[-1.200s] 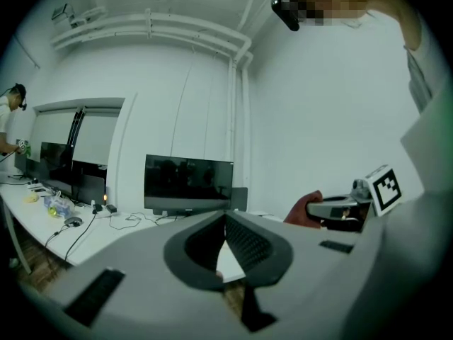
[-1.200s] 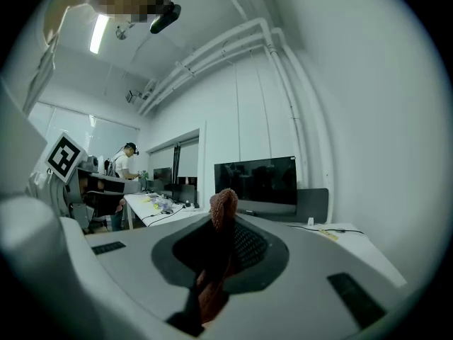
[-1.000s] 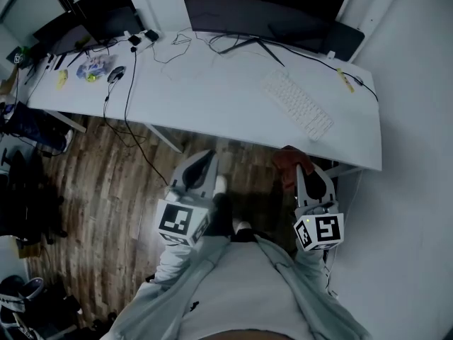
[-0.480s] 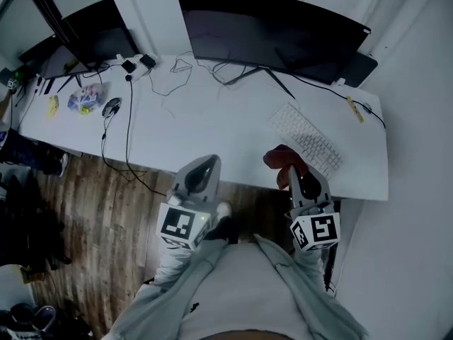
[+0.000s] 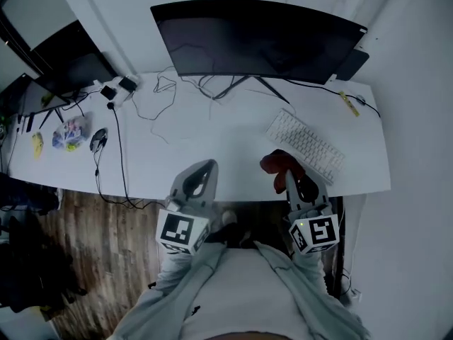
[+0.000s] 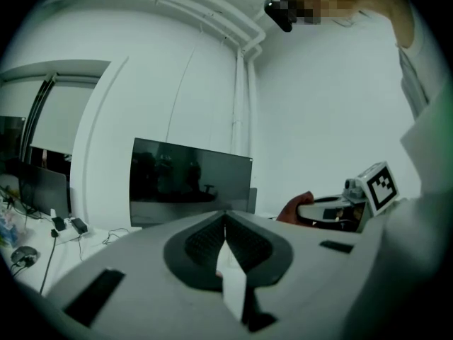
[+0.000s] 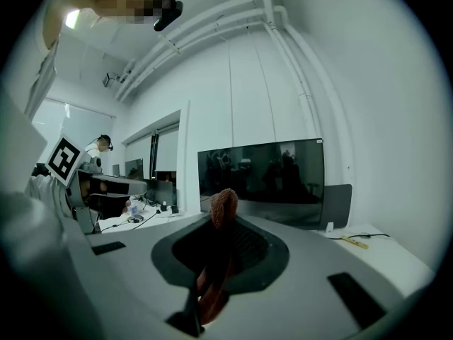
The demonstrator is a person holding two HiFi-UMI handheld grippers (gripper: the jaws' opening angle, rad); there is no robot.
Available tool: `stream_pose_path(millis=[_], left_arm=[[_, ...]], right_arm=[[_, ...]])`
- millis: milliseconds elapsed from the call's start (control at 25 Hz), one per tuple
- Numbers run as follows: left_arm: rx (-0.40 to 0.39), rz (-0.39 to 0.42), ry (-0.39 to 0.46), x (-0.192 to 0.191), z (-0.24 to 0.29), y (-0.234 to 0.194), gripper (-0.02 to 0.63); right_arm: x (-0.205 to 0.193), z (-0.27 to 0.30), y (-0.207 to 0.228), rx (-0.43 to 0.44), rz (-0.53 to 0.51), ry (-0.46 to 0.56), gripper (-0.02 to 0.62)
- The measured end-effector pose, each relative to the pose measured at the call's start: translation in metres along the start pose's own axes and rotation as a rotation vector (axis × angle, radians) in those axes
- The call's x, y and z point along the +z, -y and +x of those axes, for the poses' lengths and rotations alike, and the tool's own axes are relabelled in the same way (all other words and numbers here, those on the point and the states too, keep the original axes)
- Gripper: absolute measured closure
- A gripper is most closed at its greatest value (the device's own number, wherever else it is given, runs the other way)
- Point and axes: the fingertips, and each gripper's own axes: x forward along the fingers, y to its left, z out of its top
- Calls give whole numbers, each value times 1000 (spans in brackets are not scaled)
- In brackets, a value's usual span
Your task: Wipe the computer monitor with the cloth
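Head view, monitor: the wide dark monitor point(image 5: 258, 37) stands at the back of the white bench point(image 5: 191, 147), screen off.
Head view, keyboard: a white keyboard point(image 5: 306, 146) lies slanted in front of the monitor's right half.
Head view, left side: a mouse point(image 5: 98, 139) with loose cables point(image 5: 117, 154) lies on the bench; a second screen point(image 5: 71, 73) stands far left.
Head view, left gripper: the left gripper point(image 5: 205, 167) is held over the bench's front edge, well apart from the monitor.
Head view, right gripper: the right gripper point(image 5: 289, 179) is at the same edge, near the keyboard.
Head view, cloth: a bunched reddish-brown cloth point(image 5: 278, 165) sticks out past the right gripper's tips, just beside the keyboard's near end.
Head view, floor: a wooden floor point(image 5: 92, 239) shows under the bench at left.
Left gripper view, fingers: the fingers point(image 6: 205, 243) are pressed together at the tips with nothing between them.
Left gripper view, scene: the monitor is ahead, the right gripper with the cloth off to the right.
Right gripper view, fingers: the fingers point(image 7: 251, 250) are closed on the cloth, which runs between them and pokes up above the tips.
Right gripper view, scene: the monitor is straight ahead, not touched by the cloth.
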Motion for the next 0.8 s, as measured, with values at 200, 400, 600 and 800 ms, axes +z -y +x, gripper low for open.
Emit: stream_pose_path(millis=[200,400,600,800], left_arm=[[-41,-20,-17,-6,21,-6,585],[-31,-23,-26,-10,42,-21,584],[-5,-14,-9,2,67,-38,584],[27,17,28,24,103,-53,584]], right_arm=[[-8,12,10,-34,13,-39,552],[-10,38,21,-23,9,-48,552],[4,71,36,4,-4,-23,552],[25,109,62,39,-24,22,552]])
